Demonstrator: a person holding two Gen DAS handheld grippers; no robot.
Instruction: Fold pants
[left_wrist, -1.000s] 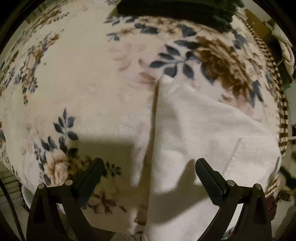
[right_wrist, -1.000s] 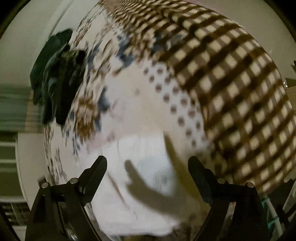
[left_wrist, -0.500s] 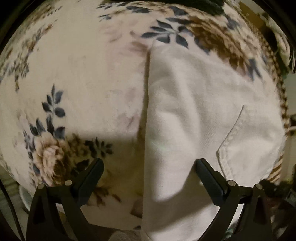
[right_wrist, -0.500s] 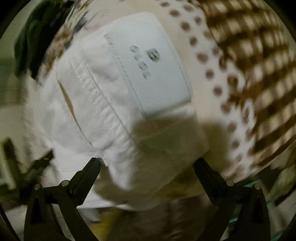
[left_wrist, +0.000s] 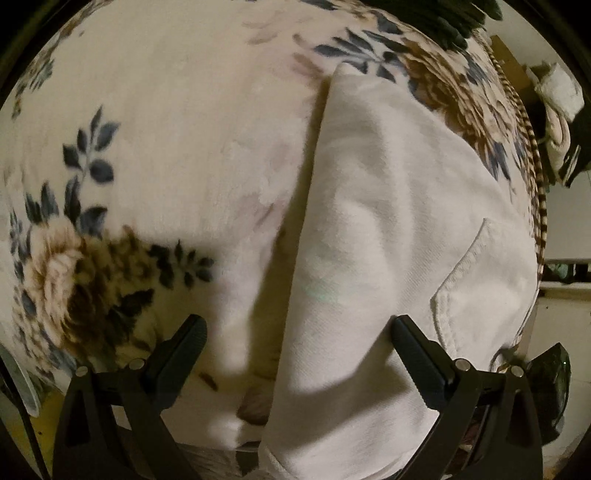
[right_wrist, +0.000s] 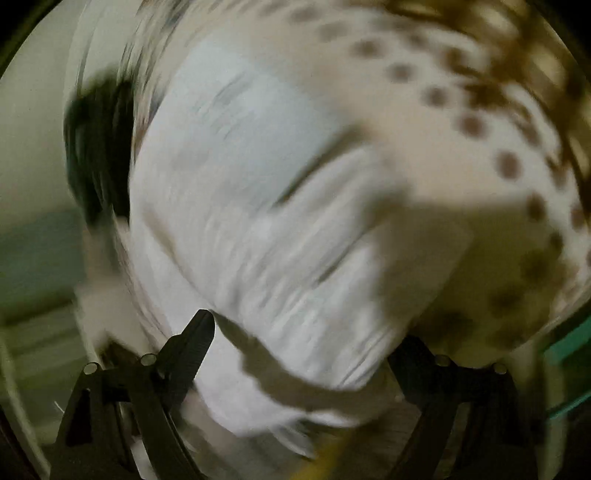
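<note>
White pants (left_wrist: 388, 236) lie folded on a cream floral blanket (left_wrist: 166, 129); a back pocket shows at the right. My left gripper (left_wrist: 297, 332) is open just above the pants' near left edge, holding nothing. In the right wrist view the pants (right_wrist: 258, 206) fill the middle, badly blurred by motion. My right gripper (right_wrist: 306, 339) is open, its fingers either side of the pants' near corner; the right finger is partly hidden behind the cloth.
A dark green garment (left_wrist: 436, 18) lies at the blanket's far edge, also a dark blur in the right wrist view (right_wrist: 96, 147). A brown dotted and checked cover (right_wrist: 498, 122) lies right of the pants. Clutter stands beyond the bed's right edge (left_wrist: 557, 96).
My right gripper swung down from over the checked cover to close above the pants' corner and is still moving. My left gripper came nearer the pants, then eased back slightly. Both stayed open.
</note>
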